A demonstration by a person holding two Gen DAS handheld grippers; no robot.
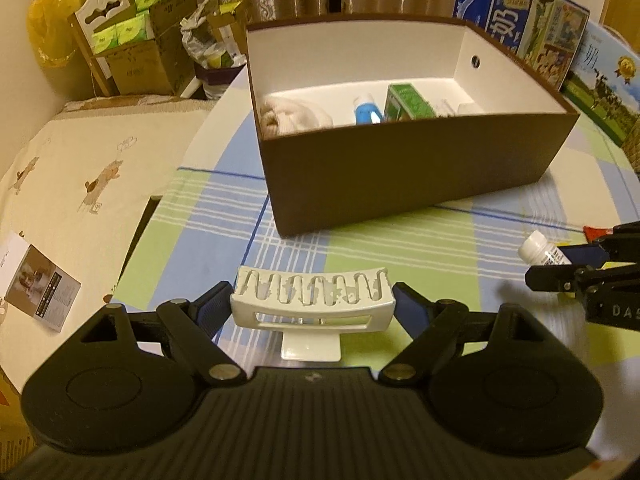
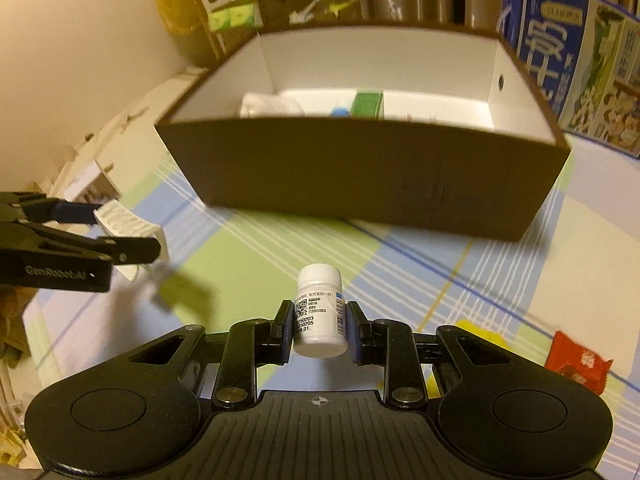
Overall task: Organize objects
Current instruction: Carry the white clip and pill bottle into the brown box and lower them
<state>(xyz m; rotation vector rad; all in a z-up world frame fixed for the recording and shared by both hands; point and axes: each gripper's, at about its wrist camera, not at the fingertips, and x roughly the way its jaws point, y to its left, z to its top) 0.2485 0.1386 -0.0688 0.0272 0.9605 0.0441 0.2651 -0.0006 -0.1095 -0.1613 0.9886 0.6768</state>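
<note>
The white slotted rack (image 1: 313, 300) is pinched between the left gripper's (image 1: 314, 312) jaws above the counter (image 1: 400, 252); the white pill bottle (image 2: 320, 312) is clamped by the right gripper (image 2: 319, 330); the brown box (image 1: 400, 168) beyond holds a cloth (image 1: 294, 118), tube (image 1: 365, 111) and green carton (image 1: 408, 103).

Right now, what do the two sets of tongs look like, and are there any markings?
Both are matte black plastic: ribbed base, two round housings, hinged link arms with silver pivots, blue finger pads. The left tongs read "GenRobot.AI" along the side in the right view; the right tongs show a crosshair mark on the base. No sleeves or cables visible.
</note>
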